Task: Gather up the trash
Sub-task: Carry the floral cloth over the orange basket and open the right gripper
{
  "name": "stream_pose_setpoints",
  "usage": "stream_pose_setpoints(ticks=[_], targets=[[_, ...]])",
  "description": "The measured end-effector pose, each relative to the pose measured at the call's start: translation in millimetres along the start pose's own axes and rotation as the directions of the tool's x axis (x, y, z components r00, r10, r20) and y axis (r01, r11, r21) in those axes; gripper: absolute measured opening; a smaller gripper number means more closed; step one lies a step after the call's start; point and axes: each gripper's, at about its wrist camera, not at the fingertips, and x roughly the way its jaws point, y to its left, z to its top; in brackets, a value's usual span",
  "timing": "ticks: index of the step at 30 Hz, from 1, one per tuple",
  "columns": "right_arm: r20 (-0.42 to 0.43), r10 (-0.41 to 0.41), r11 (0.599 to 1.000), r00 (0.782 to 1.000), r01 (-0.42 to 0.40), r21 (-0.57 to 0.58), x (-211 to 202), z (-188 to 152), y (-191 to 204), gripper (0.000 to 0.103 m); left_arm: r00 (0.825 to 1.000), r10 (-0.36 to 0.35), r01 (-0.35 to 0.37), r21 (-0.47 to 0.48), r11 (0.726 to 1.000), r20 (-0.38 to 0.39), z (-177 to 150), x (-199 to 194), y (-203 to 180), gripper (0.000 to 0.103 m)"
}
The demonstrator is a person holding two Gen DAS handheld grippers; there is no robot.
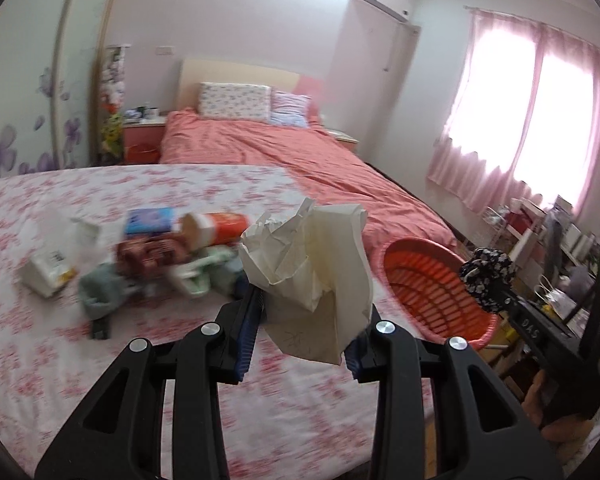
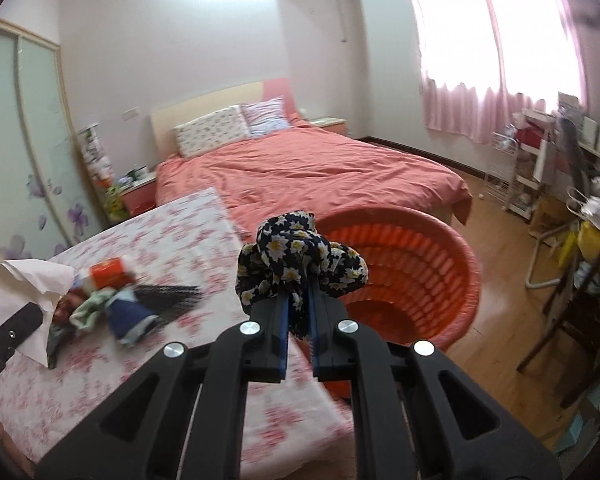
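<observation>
My left gripper (image 1: 306,320) is shut on a crumpled cream paper (image 1: 312,272) and holds it above the floral-covered table (image 1: 40,340). My right gripper (image 2: 300,300) is shut on a dark floral cloth (image 2: 296,256) held near the rim of an orange plastic basket (image 2: 412,280). The basket also shows in the left wrist view (image 1: 432,292), with the cloth (image 1: 488,276) beside it. A pile of trash lies on the table: an orange cup (image 1: 216,226), a blue box (image 1: 148,220), a white carton (image 1: 46,276) and crumpled wrappers (image 1: 148,256).
A bed with a coral cover (image 2: 308,172) stands behind the table. A pink nightstand (image 1: 142,140) is at its left. Cluttered shelves and a chair (image 2: 560,216) stand at the right on the wooden floor (image 2: 500,340). Pink curtains (image 2: 480,112) cover the window.
</observation>
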Motion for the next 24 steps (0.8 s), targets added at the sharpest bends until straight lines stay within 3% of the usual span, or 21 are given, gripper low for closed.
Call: stream_pose_setpoints(ticks=[15,24], targets=[[-0.001,-0.036,0.994,0.999,0.036,0.101,40.6,16.1,-63.5,0.009,0.983,-0.175,0.181,0.116,0.977,-0.061,4.0,66.4,-92.5,0.036],[-0.007,-0.021,0.987,1.000,0.021,0.157,69.2,24.7,-91.2,0.010,0.967,-0.220,0.239,0.162,0.958,-0.125,0.4,106.6,-131.8,0.036]])
